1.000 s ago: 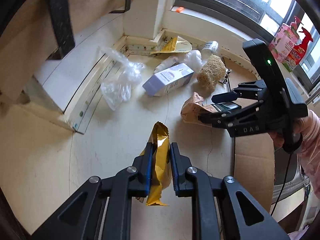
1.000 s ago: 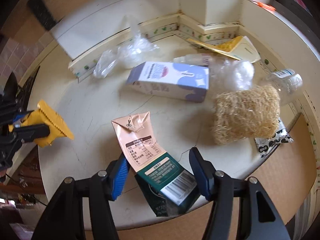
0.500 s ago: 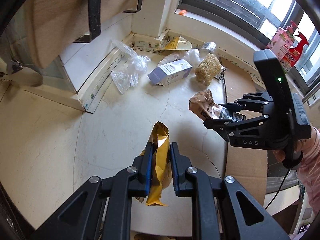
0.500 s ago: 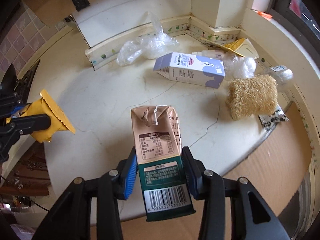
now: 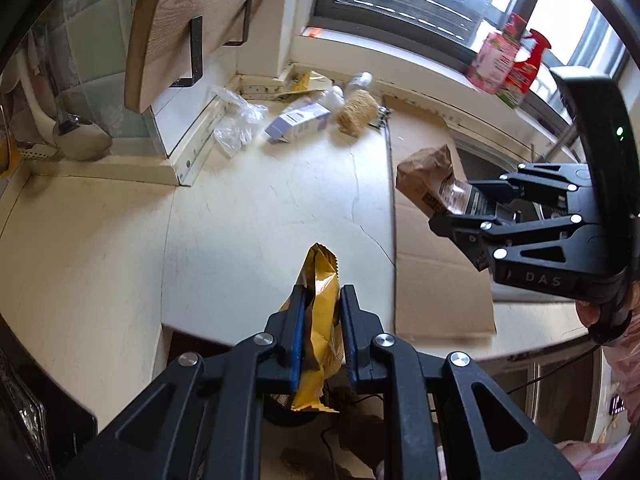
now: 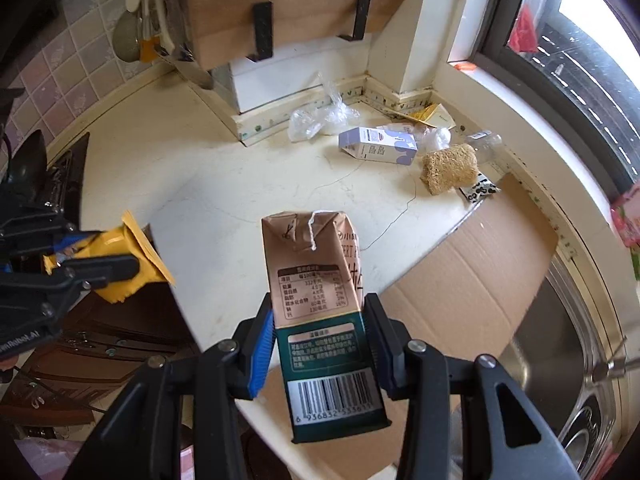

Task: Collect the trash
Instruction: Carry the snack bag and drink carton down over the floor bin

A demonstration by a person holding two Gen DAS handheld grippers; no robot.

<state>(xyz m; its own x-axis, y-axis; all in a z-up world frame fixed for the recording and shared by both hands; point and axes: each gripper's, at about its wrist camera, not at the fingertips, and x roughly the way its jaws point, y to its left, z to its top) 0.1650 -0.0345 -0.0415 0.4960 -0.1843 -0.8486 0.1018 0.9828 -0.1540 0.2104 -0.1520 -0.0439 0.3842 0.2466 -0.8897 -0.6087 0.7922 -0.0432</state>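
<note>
On the left, the left tongs (image 5: 320, 320) are clamped flat on a crinkled yellow-gold foil snack wrapper (image 5: 318, 312), which hangs off the cream stone surface (image 5: 260, 216) out past its front edge, so that piece counts as collected but not yet dropped anywhere; no bin shows in either view, and where it will go cannot be told. Further right, the right tongs (image 6: 320, 340) grip a brown and dark green drink carton with a barcode (image 6: 320, 312) by its two sides, its folded top pointing away from the camera; the jaws closed in on it within the last second and now hold it clear of the surface, above the near edge beside a flattened cardboard sheet (image 6: 472, 280) that lies over part of the steel sink (image 6: 560, 360). So two pieces are in hand and on their way. What is left lies in the far corner by the window, from left to right: a crumpled clear plastic bag (image 6: 320, 120), a white and lilac milk carton lying on its side (image 6: 378, 146), a wad of clear film (image 6: 434, 136), a flat yellow paper packet against the wall trim (image 6: 430, 114), a tan loofah scrubber (image 6: 450, 168), a clear plastic bottle (image 6: 486, 140) and a small black-and-white printed sachet (image 6: 480, 190). By that count the task looks well short of halfway, with several more trips to the corner needed
</note>
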